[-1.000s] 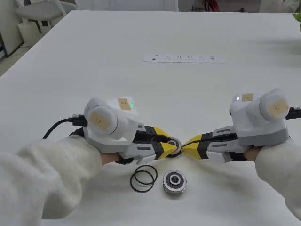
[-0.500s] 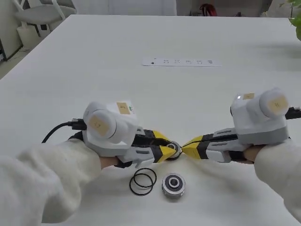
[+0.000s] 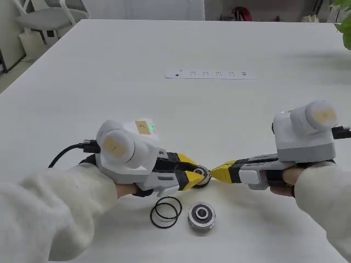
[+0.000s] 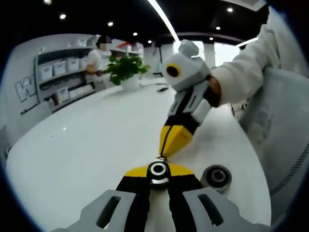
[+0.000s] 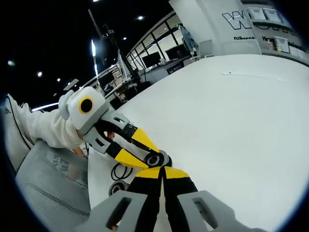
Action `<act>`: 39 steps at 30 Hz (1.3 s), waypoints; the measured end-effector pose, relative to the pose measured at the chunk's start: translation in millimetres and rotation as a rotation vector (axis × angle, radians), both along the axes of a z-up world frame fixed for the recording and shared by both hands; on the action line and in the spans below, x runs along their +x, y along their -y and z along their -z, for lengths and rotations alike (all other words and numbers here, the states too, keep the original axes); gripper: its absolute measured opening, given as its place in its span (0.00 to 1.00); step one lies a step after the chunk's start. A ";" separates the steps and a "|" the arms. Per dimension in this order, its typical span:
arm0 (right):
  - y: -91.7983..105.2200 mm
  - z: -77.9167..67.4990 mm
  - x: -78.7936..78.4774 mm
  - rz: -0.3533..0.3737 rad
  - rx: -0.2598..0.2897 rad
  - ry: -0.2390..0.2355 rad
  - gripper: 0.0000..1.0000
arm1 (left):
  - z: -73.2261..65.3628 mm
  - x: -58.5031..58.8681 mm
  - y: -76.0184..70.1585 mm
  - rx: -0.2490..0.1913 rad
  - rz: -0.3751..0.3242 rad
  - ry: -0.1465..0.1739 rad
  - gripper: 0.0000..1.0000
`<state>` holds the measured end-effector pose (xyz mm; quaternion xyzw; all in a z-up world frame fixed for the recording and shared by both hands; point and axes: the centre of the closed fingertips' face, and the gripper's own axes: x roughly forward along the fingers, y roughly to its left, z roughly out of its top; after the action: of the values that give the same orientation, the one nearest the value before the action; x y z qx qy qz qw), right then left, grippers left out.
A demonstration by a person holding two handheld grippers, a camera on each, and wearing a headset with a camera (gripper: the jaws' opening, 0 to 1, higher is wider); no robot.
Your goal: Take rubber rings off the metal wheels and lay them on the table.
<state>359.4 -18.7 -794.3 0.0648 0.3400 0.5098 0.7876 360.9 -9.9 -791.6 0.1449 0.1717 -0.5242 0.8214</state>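
My left gripper (image 3: 198,175) is shut on a small metal wheel (image 3: 202,174) and holds it just above the table. From the right, my right gripper (image 3: 213,172) points at that wheel with its jaws shut, and its tips touch the wheel's rim. In the left gripper view the wheel (image 4: 159,170) sits between my yellow fingertips, with the right gripper's tip (image 4: 165,153) at its far edge. I cannot tell whether a rubber ring is pinched there. Two black rubber rings (image 3: 166,211) lie on the table below the left gripper. Beside them stands a second wheel (image 3: 201,215).
A white power strip (image 3: 210,73) lies flat further up the white table (image 3: 164,109). A black cable (image 3: 66,153) trails from the left gripper. White chairs (image 3: 44,13) stand past the far left corner. A person stands by shelves and a potted plant (image 4: 126,70).
The right gripper has tilted and sunk a little, its tips still at the wheel. The left gripper and the rings on the table have stayed put. The head camera drifted slightly.
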 end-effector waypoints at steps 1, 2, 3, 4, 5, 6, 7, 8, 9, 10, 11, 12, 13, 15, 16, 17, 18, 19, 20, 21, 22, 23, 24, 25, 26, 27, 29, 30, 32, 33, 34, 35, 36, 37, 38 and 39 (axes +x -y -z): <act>-0.2 -0.1 0.1 0.010 0.009 -0.017 0.00 | -0.1 0.0 0.0 -0.001 -0.001 0.000 0.14; -0.8 -0.7 -0.2 0.022 0.021 -0.035 0.00 | -0.1 0.0 0.0 -0.003 -0.002 -0.001 0.14; -1.4 -0.9 -0.2 0.027 0.029 -0.046 0.00 | 0.0 0.0 -0.1 -0.005 -0.003 -0.001 0.14; -1.2 -0.6 0.0 0.031 0.032 -0.050 0.00 | 0.0 0.0 -0.1 -0.010 -0.007 -0.002 0.14; -1.1 -0.7 -0.2 0.031 0.035 -0.052 0.00 | -0.1 0.0 -0.2 -0.012 -0.008 -0.002 0.14; -1.3 -1.2 -0.7 0.035 0.043 -0.062 0.00 | 0.0 0.0 -0.1 -0.015 -0.009 -0.004 0.14; -1.5 -1.3 -1.1 0.036 0.047 -0.067 0.00 | 0.1 -0.1 0.1 -0.016 -0.009 -0.005 0.14; -1.9 -1.5 -1.3 0.038 0.050 -0.071 0.00 | 0.2 -0.1 0.2 -0.015 -0.008 -0.003 0.14; -2.2 -1.7 -1.7 0.038 0.053 -0.076 0.00 | 0.2 -0.1 0.2 -0.015 -0.008 -0.003 0.14; -2.5 -2.0 -2.0 0.039 0.055 -0.080 0.00 | 0.2 -0.2 0.3 -0.016 -0.010 -0.002 0.14; -2.7 -2.3 -2.0 0.040 0.057 -0.084 0.00 | 0.1 -0.3 0.4 -0.016 -0.011 -0.001 0.14; -3.1 -2.7 -2.3 0.040 0.060 -0.086 0.00 | 0.0 -0.4 0.5 -0.018 -0.012 0.000 0.14; -3.3 -3.0 -2.7 0.039 0.062 -0.088 0.00 | 0.0 -0.5 0.5 -0.019 -0.013 0.000 0.14; -4.1 -3.7 -3.3 0.035 0.065 -0.089 0.00 | 0.3 -0.5 0.8 -0.020 -0.014 0.001 0.14; -4.7 -4.1 -3.7 0.034 0.067 -0.092 0.00 | 0.4 -0.6 0.9 -0.020 -0.015 -0.001 0.14; -5.0 -4.3 -3.8 0.033 0.068 -0.093 0.00 | 0.4 -0.6 0.9 -0.021 -0.015 -0.003 0.14; -5.4 -4.6 -4.1 0.032 0.068 -0.093 0.00 | 0.4 -0.7 1.0 -0.021 -0.015 -0.003 0.14; -5.8 -4.9 -4.3 0.031 0.068 -0.092 0.00 | 0.5 -0.8 1.0 -0.020 -0.016 -0.002 0.14; -6.3 -5.4 -4.5 0.031 0.071 -0.095 0.00 | 0.5 -0.7 1.0 -0.020 -0.017 -0.003 0.14; -6.5 -5.6 -4.4 0.031 0.072 -0.096 0.00 | 0.6 -0.7 1.0 -0.020 -0.017 -0.004 0.14; -6.8 -5.9 -4.5 0.030 0.074 -0.096 0.00 | 0.6 -0.8 1.0 -0.020 -0.018 -0.004 0.14; -7.2 -6.4 -4.5 0.030 0.076 -0.097 0.00 | 0.7 -0.8 1.0 -0.020 -0.018 -0.005 0.14; -7.4 -6.7 -4.5 0.029 0.078 -0.096 0.00 | 0.7 -0.8 1.0 -0.020 -0.019 -0.004 0.14; -7.7 -7.2 -4.5 0.028 0.079 -0.096 0.00 | 0.8 -0.9 1.0 -0.019 -0.019 -0.004 0.14; -8.1 -7.5 -4.7 0.027 0.079 -0.095 0.00 | 0.8 -0.9 1.0 -0.019 -0.019 -0.004 0.14; -8.4 -7.9 -4.6 0.026 0.080 -0.094 0.00 | 0.8 -0.8 0.9 -0.019 -0.020 -0.004 0.14; -8.8 -8.3 -4.8 0.024 0.082 -0.093 0.00 | 0.8 -0.7 0.9 -0.018 -0.020 -0.004 0.14; -9.1 -8.7 -4.9 0.024 0.084 -0.094 0.00 | 0.8 -0.8 0.9 -0.018 -0.021 -0.004 0.14; -9.5 -9.0 -5.0 0.022 0.085 -0.091 0.00 | 0.7 -1.1 1.0 -0.018 -0.021 -0.004 0.14; -9.8 -9.3 -5.3 0.021 0.085 -0.089 0.00 | 0.7 -1.2 1.0 -0.018 -0.022 -0.005 0.14; -10.7 -9.5 -6.0 0.012 0.078 -0.077 0.00 | 0.8 -1.3 0.9 -0.016 -0.022 -0.004 0.14; -11.2 -9.8 -6.4 0.008 0.071 -0.068 0.00 | 0.8 -1.5 0.9 -0.015 -0.022 -0.004 0.14; -12.5 -10.2 -7.2 0.001 0.065 -0.058 0.00 | 0.7 -1.7 0.8 -0.015 -0.023 -0.004 0.14; -13.2 -10.4 -7.7 -0.002 0.065 -0.055 0.00 | 0.7 -2.0 0.8 -0.015 -0.022 -0.004 0.14; -13.4 -10.4 -7.6 -0.005 0.067 -0.055 0.00 | 0.6 -2.3 0.9 -0.014 -0.020 -0.004 0.14; -13.6 -10.8 -7.3 -0.005 0.070 -0.057 0.00 | 0.4 -2.4 0.9 -0.014 -0.021 -0.004 0.14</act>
<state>352.1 -5.1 -783.5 0.1059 0.3442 0.5214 0.7736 358.5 -10.8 -792.0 0.1363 0.1708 -0.5172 0.8275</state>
